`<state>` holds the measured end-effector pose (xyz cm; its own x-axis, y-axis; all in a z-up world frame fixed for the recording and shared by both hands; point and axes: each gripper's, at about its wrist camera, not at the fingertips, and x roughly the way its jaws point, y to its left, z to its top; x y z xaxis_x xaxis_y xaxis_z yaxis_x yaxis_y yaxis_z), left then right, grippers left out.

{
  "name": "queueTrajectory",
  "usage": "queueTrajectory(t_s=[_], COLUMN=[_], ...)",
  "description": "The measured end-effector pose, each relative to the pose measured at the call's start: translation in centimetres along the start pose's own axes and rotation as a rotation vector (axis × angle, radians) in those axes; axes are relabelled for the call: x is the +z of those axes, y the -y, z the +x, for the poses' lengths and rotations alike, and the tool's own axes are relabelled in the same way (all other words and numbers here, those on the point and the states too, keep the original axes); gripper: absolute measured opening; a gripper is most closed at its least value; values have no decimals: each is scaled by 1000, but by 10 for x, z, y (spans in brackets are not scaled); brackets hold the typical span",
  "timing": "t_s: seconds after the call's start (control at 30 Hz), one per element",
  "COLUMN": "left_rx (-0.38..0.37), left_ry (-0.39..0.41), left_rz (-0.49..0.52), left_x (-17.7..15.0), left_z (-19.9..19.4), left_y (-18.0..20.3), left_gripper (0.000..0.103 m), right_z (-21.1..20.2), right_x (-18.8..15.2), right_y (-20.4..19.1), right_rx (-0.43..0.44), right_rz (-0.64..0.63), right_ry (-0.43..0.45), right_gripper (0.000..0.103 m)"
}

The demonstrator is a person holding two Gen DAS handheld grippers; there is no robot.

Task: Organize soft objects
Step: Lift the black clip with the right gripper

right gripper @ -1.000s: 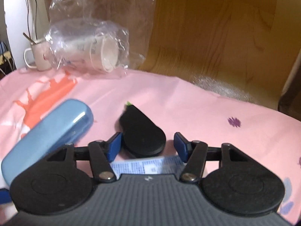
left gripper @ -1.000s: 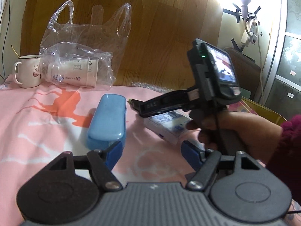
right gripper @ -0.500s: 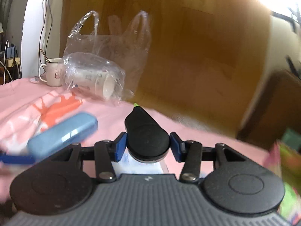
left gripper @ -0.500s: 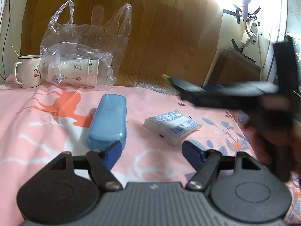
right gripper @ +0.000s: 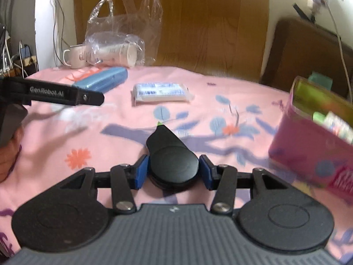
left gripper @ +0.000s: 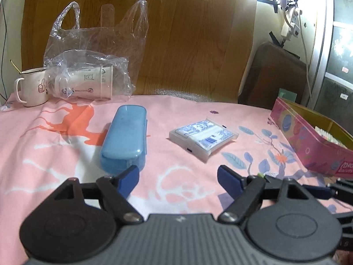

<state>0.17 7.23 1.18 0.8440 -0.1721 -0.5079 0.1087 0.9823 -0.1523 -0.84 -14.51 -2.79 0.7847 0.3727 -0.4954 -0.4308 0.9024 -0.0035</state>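
Note:
On the pink cloth lie a blue hard case point(left gripper: 124, 138) and a wrapped tissue pack point(left gripper: 203, 135). My left gripper point(left gripper: 178, 176) hovers just short of both. Its jaws are opening and nothing is between them. My right gripper point(right gripper: 173, 171) is shut on a flat black teardrop-shaped pouch point(right gripper: 169, 152) with a green tip, held low over the cloth. An open pink box point(right gripper: 297, 152) with small packs inside stands close on its right. One finger of my left gripper point(right gripper: 66, 93) shows at the left of the right wrist view. The tissue pack point(right gripper: 160, 91) lies ahead.
A clear plastic bag point(left gripper: 88, 75) with paper cups and a white mug point(left gripper: 30, 90) stand at the back left against a wooden board. A dark cabinet point(left gripper: 273, 77) is behind the pink box point(left gripper: 308, 148). A hand holds the left gripper at the left edge.
My right gripper has carried the black pouch from beside the tissue pack to the right, towards the pink box. The left gripper's jaws have widened; that hand has kept still.

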Motion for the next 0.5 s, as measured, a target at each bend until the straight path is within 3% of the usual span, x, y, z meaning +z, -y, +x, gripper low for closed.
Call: queueTrajectory(t_s=[0.2,0.5], left_rx=[32,49], left_ry=[-1,-16], left_rz=[31,19], left_x=[-2,0], left_z=[-1,2], left_y=[7,4], left_gripper=[89,89], right_z=[-2,-2], right_x=[-3,-4], right_y=[4,3], right_rx=[8,14], right_rz=[41,32], right_ry=[0,2], right_gripper=[53,53])
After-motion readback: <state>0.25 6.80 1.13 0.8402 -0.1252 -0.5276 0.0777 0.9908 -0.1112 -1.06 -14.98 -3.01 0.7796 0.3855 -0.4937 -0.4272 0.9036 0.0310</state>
